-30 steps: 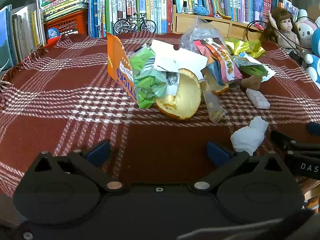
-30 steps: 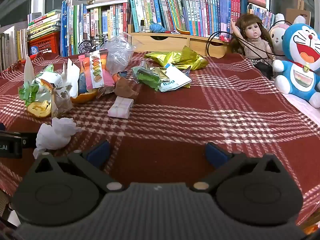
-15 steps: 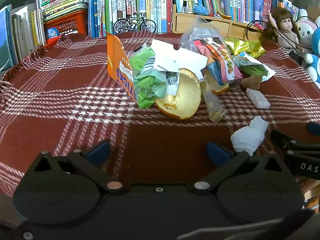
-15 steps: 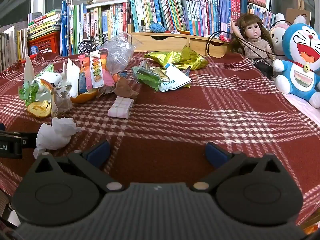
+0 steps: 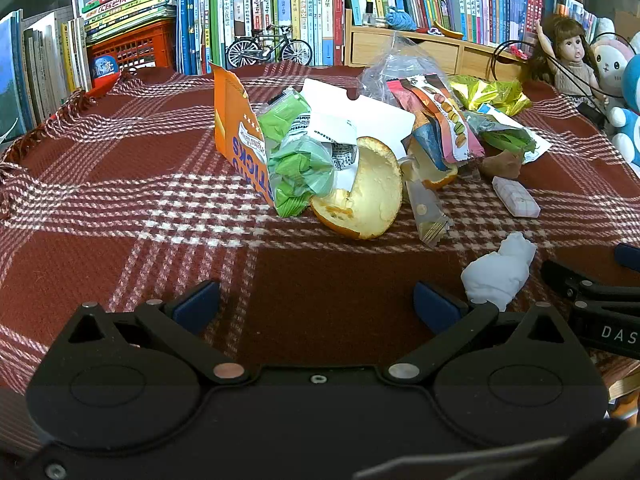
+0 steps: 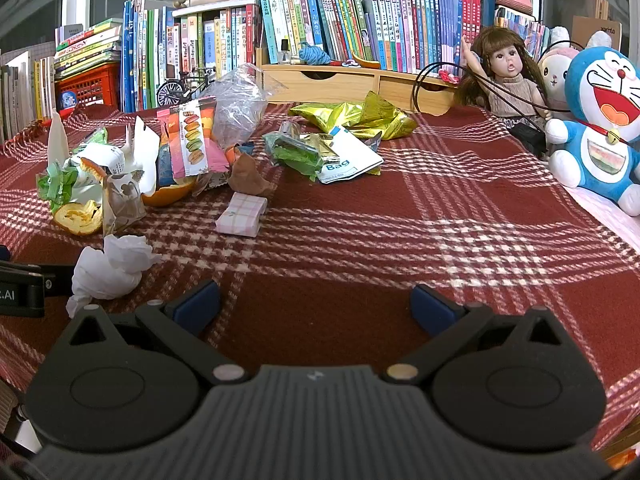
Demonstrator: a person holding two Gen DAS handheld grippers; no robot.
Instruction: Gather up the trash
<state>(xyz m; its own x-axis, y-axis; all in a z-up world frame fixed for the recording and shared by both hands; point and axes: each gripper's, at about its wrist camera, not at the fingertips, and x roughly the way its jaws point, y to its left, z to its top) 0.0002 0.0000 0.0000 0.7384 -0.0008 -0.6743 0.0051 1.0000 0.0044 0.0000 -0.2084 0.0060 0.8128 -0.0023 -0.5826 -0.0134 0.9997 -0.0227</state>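
Nothing has changed across the last second: both views match the earlier ones, your two grippers have not moved, and every piece of trash lies where it lay. Your left gripper (image 5: 316, 304) sits low in the lower centre of its frame, fingers spread wide and empty above the plaid cloth (image 5: 120, 184) covering the counter. Your right gripper (image 6: 314, 304) is likewise spread wide and holds nothing. The crumpled white tissue (image 5: 498, 274) lies at lower right of the left view, just beside the right fingertip of the left gripper, and at lower left of the right view (image 6: 114, 268), between the two grippers. The main heap occupies the centre of the left view: an orange carton (image 5: 234, 136), a green wrapper bag (image 5: 300, 168), an orange peel (image 5: 366, 196), a macaron packet (image 5: 444, 120) and a small pink checked packet (image 5: 516, 202) set a little apart to the right. Gold foil (image 6: 360, 118) lies in the upper centre of the right view. The stillness suggests collection has not begun; the tissue appears the nearest first pick. No bin or bag for the trash shows in either view.
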